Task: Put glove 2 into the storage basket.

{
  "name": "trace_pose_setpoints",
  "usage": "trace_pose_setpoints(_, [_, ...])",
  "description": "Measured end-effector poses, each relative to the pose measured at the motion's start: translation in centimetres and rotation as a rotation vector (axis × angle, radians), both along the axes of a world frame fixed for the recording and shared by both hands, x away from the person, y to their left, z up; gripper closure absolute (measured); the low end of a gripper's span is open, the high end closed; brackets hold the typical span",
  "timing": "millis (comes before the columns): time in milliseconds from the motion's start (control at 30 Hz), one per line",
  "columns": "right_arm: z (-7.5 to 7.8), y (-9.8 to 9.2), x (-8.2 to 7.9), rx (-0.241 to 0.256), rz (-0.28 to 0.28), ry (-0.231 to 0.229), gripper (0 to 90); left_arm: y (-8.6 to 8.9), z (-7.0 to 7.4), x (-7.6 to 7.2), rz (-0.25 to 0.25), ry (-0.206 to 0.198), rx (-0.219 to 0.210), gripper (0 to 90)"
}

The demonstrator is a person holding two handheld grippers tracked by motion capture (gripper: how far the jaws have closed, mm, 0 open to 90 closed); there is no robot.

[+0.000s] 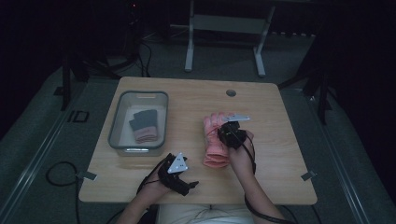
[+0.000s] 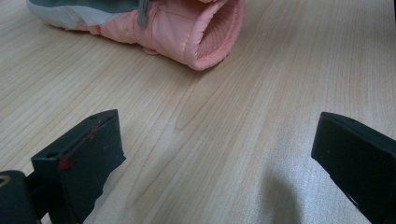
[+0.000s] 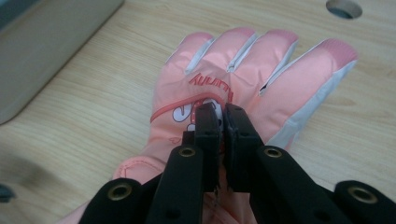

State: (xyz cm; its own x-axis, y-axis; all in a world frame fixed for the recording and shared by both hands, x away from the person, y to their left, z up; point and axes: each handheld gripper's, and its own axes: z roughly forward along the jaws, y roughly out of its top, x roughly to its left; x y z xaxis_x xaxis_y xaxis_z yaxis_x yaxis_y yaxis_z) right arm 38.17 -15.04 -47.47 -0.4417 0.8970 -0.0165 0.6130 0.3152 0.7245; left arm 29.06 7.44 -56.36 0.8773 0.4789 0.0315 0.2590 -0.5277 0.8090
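A pink padded glove (image 1: 215,142) lies flat on the wooden table (image 1: 275,140), fingers pointing away from me. My right gripper (image 3: 223,112) is shut on the glove (image 3: 261,70), pinching the fabric on its back just below the printed lettering; in the high view this gripper (image 1: 229,131) sits over the glove's middle. My left gripper (image 1: 189,183) rests low near the table's front edge, left of the glove's cuff. Its jaws stand wide apart with bare wood between them (image 2: 217,135), and the open cuff of the glove (image 2: 205,37) lies some way ahead.
A grey plastic bin (image 1: 140,94) stands at the table's left, holding a second glove, dark and pink (image 1: 142,126). The bin's wall (image 3: 46,42) is left of the right gripper. A round cable hole (image 1: 230,93) is near the far edge. The floor around is dark.
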Motion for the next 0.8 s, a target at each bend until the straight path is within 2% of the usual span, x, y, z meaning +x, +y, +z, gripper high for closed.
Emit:
trace_pose_setpoints(200, [-1.7,0.7,0.7,-0.014,0.009,0.024,83.7,-0.1,0.0,0.0,0.004,0.004,0.011,1.7])
trace_pose_setpoints(367, [-2.3,0.6,0.9,-0.004,0.02,0.037,82.8,-0.1,-0.1,0.1,0.011,0.016,0.012,1.7])
trace_pose_setpoints(467, [-2.2,0.5,0.9,-0.003,0.035,0.031,78.3,-0.2,-0.1,0.1,0.016,0.018,0.016,1.7])
trace_pose_setpoints(633, [-2.1,0.3,1.0,-0.015,0.062,0.02,72.2,-0.2,0.1,0.2,0.032,0.025,-0.006,1.8])
trace_pose_setpoints(767, [-1.0,-0.1,0.5,0.016,0.089,-0.004,65.3,-0.5,0.8,0.1,0.025,0.02,-0.016,3.6])
trace_pose_setpoints(800, [-0.6,-0.3,0.3,0.022,0.098,-0.016,63.3,-0.6,0.9,0.1,0.031,0.026,-0.006,3.5])
